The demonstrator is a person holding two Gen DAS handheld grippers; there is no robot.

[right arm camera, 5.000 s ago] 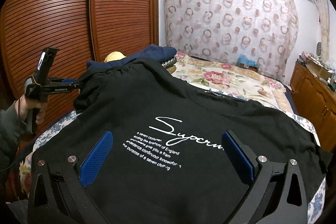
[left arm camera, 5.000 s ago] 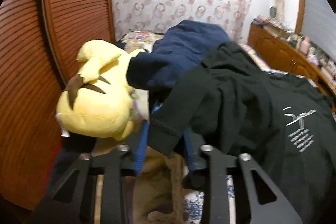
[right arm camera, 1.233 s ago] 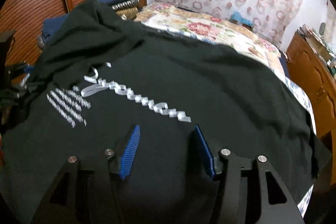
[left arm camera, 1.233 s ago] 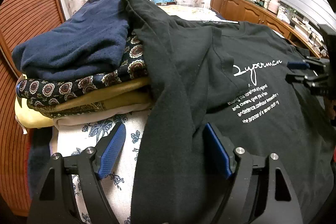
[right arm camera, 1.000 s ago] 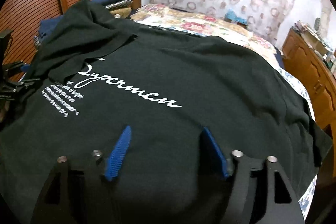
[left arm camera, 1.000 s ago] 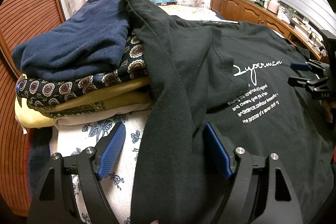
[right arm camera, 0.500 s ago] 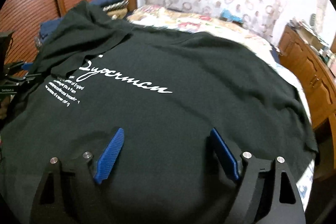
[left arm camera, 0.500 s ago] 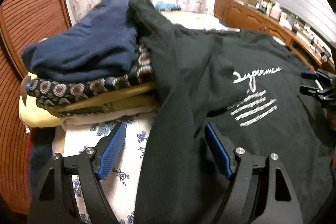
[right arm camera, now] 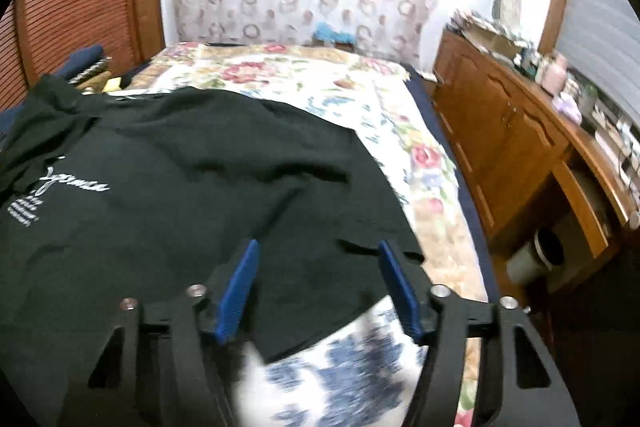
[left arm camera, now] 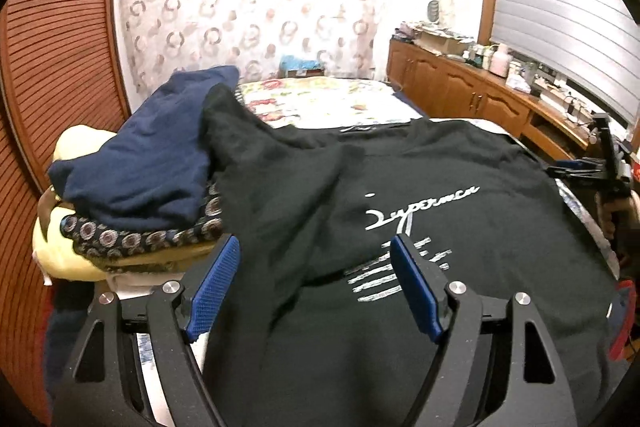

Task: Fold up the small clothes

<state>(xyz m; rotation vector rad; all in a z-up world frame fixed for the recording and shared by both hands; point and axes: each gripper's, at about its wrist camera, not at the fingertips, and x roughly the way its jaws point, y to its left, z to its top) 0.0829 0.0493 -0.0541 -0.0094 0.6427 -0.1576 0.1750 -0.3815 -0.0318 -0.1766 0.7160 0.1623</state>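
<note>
Folded pile (left arm camera: 132,187) with navy garment on top sat at left of the bed (right arm camera: 304,95), black T-shirt (left arm camera: 400,187) spread flat beside it, one sleeve draped up onto the pile. Left gripper (left arm camera: 316,287) hovered over the shirt's left edge, jaws open, nothing pinched. Right gripper (right arm camera: 318,287) stood over the shirt's right sleeve and hem corner, jaws closing with cloth between the pads but not yet pressed. Risk: the jaws may catch a single layer or the floral sheet beneath. The draped sleeve could drag the pile over when pulled.
</note>
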